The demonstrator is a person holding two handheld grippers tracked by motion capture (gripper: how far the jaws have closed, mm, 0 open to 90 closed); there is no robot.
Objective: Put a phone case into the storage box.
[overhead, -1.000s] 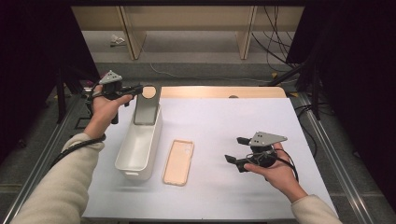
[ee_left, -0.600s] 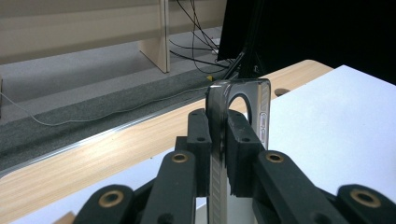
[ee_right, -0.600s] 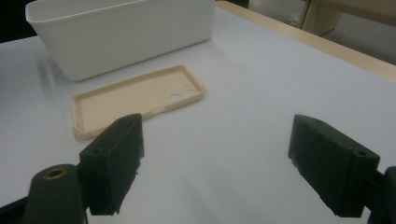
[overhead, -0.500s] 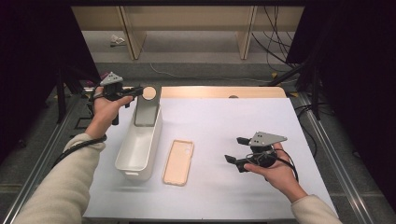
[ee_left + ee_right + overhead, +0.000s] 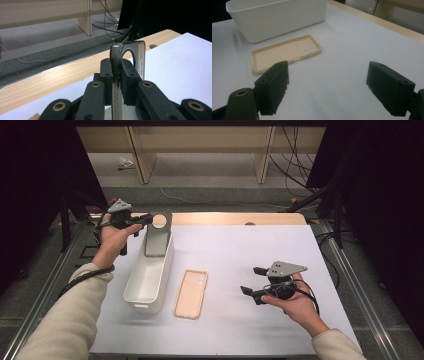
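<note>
A dark grey phone case (image 5: 159, 239) with a round camera hole stands upright over the far end of the white bin (image 5: 131, 284). My left gripper (image 5: 148, 220) is shut on its top edge; in the left gripper view the case (image 5: 115, 53) sits pinched between the jaws of the left gripper (image 5: 117, 68). A beige phone case (image 5: 191, 293) lies inside-up on the white mat just right of the bin. My right gripper (image 5: 250, 281) rests low at the right of the mat, open and with nothing in it. In the right gripper view the right gripper (image 5: 329, 85) points at the beige case (image 5: 284, 51) and the bin (image 5: 279, 17).
The white mat (image 5: 240, 245) covers a wooden table whose bare far edge (image 5: 225, 218) shows behind it. Metal rails run along both sides. Cables lie on the floor beyond the table.
</note>
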